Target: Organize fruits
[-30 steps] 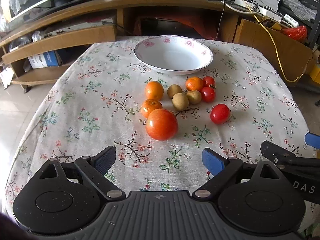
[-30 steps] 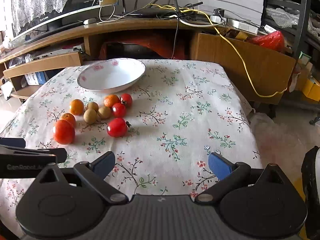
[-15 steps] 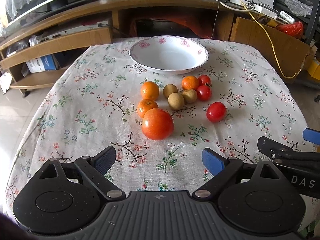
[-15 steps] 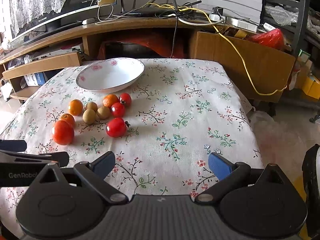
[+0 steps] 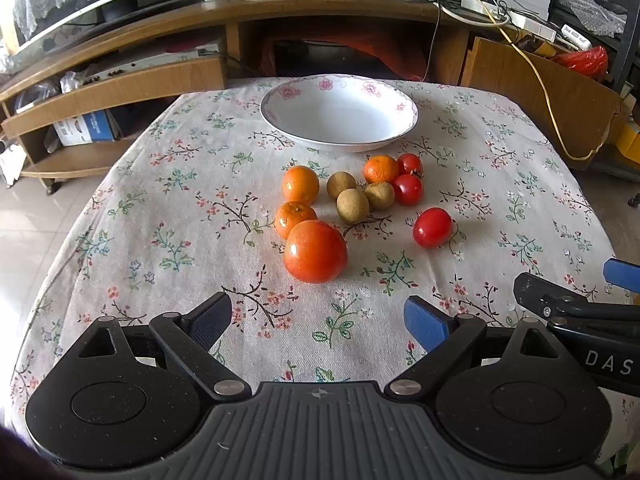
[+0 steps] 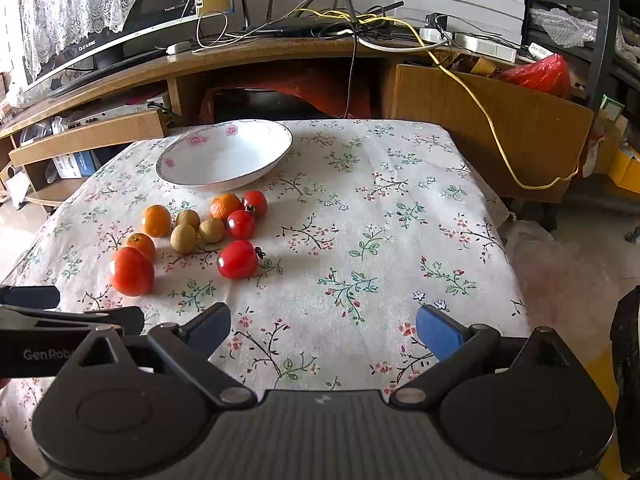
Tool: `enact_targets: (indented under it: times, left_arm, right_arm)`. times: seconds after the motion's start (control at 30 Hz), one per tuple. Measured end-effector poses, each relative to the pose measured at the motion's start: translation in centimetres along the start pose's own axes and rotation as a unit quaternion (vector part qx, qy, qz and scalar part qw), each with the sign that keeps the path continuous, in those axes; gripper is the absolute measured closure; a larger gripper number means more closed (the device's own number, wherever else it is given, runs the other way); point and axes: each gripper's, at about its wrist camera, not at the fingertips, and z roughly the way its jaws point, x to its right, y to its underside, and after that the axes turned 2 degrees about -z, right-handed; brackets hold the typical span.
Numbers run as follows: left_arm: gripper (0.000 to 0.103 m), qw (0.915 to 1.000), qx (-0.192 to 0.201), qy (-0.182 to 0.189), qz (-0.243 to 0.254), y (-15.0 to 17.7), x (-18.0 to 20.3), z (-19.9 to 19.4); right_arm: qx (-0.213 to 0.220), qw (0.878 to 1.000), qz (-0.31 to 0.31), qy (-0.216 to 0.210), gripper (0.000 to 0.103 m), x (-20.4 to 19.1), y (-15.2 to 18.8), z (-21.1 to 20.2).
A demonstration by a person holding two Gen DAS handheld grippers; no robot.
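My left gripper (image 5: 318, 318) spread wide, nothing between fingers; right gripper (image 6: 324, 326) likewise. Ahead on floral tablecloth (image 5: 180, 216), near to far: one big tomato (image 5: 315, 251), three small red tomatoes (image 5: 432, 227), three brown longans (image 5: 352, 206), three oranges (image 5: 300, 184). Farthest, one white bowl (image 5: 280, 114).

surface (image 5: 168, 216): floral cloth cover | wooden TV stand (image 6: 240, 60) behind it | monitor (image 6: 120, 36) on the stand under white lace (image 6: 72, 0) | yellow cable (image 6: 480, 108) trailing down a cabinet side | red bag (image 6: 540, 74) far right | blue-and-white box (image 5: 86, 130) on a low shelf
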Motion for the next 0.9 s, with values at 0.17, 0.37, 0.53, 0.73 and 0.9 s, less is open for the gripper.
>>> enact_targets:
  times: [0.17,0.37,0.53,0.73,0.9]
  left_arm:
    - [0.007,1.0000,0.003,-0.002,0.002,-0.07,0.08,-0.04]
    - [0.007,0.9999,0.011,-0.009,0.009,0.00,0.24,-0.16]
    - [0.007,0.9997,0.016,-0.013,0.013,-0.05,0.34,-0.16]
    - [0.008,0.9997,0.014,-0.015,0.013,0.00,0.35,0.05]
    - [0.008,0.9996,0.014,-0.016,0.017,0.05,0.43,0.13]
  right_arm:
    - [0.000,1.000,0.000,0.000,0.005,0.02,-0.01,0.01]
    - [0.001,1.000,0.001,-0.002,0.006,-0.06,-0.07,0.02]
    - [-0.001,1.000,0.003,-0.006,0.007,0.01,-0.07,0.10]
    - [-0.004,1.000,0.004,-0.008,0.008,0.03,-0.04,0.26]
    - [-0.005,1.000,0.004,-0.009,0.009,0.05,-0.02,0.36]
